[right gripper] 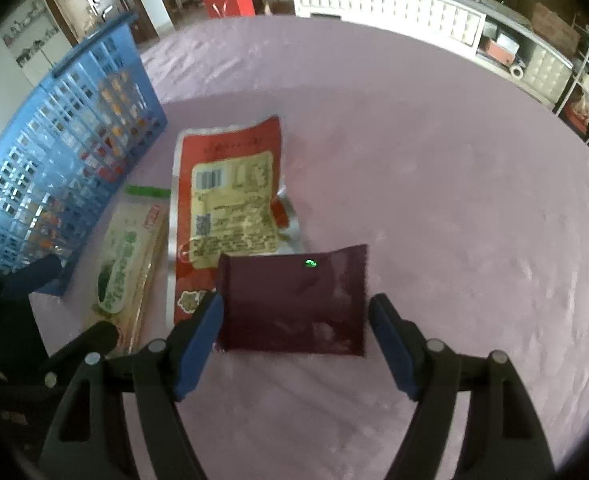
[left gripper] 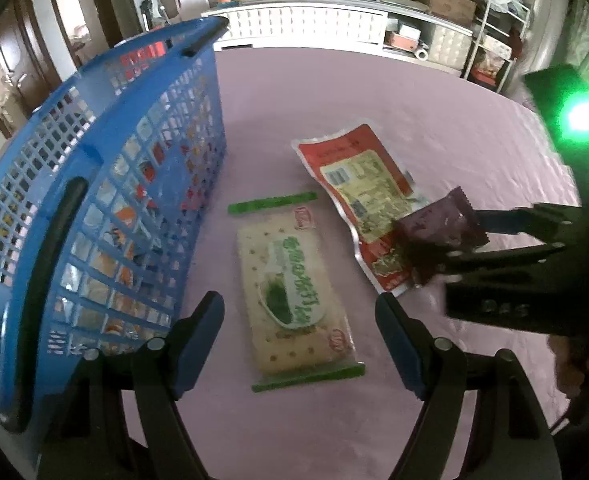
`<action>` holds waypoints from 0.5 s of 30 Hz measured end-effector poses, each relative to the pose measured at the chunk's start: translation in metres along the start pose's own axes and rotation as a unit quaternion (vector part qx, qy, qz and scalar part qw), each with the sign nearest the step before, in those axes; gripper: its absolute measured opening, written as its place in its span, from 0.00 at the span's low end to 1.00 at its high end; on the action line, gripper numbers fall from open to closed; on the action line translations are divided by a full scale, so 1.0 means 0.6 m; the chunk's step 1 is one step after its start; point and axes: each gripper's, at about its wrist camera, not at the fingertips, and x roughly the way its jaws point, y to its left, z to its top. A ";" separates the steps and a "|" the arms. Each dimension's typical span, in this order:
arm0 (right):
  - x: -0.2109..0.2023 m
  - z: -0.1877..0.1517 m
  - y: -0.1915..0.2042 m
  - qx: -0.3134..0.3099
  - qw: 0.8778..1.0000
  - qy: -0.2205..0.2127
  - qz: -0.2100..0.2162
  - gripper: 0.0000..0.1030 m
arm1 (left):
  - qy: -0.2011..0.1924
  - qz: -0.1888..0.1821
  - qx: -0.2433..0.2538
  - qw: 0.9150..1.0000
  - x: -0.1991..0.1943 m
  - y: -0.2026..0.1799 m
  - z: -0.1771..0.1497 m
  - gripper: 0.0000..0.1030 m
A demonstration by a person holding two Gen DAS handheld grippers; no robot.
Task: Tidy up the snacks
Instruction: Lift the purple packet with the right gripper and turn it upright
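Observation:
A cracker packet with green seams (left gripper: 292, 294) lies on the pink cloth between my left gripper's (left gripper: 300, 314) open fingers; it also shows in the right wrist view (right gripper: 128, 268). A red pouch (left gripper: 364, 204) lies right of it, also seen in the right wrist view (right gripper: 230, 208). A dark maroon packet (right gripper: 294, 300) sits between the open fingers of my right gripper (right gripper: 296, 320), its left edge near the left finger (right gripper: 198, 344). In the left wrist view the maroon packet (left gripper: 440, 226) sits at the right gripper's (left gripper: 474, 236) fingertips. A blue basket (left gripper: 106, 184) with several snacks inside stands at left.
The pink cloth (right gripper: 454, 200) covers a round table. The basket also shows at the left of the right wrist view (right gripper: 54, 168). A white cabinet (left gripper: 306, 24) and shelves (left gripper: 494, 40) stand beyond the table's far edge.

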 end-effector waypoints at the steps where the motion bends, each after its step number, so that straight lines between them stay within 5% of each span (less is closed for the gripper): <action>1: 0.003 0.001 0.004 -0.002 1.000 0.000 -0.007 0.78 | -0.001 -0.001 0.001 1.000 0.000 0.001 -0.001 0.74; 9: 0.005 -0.006 0.019 -0.024 0.999 0.001 -0.038 0.78 | 0.001 -0.013 -0.002 1.000 0.000 0.007 -0.005 0.74; 12: -0.001 -0.019 0.022 -0.032 0.998 -0.013 -0.045 0.62 | 0.006 -0.016 -0.005 1.000 -0.003 0.009 -0.007 0.74; 15: -0.014 -0.027 0.022 -0.025 0.999 -0.018 -0.044 0.34 | 0.005 -0.021 -0.007 1.000 -0.009 0.009 -0.007 0.74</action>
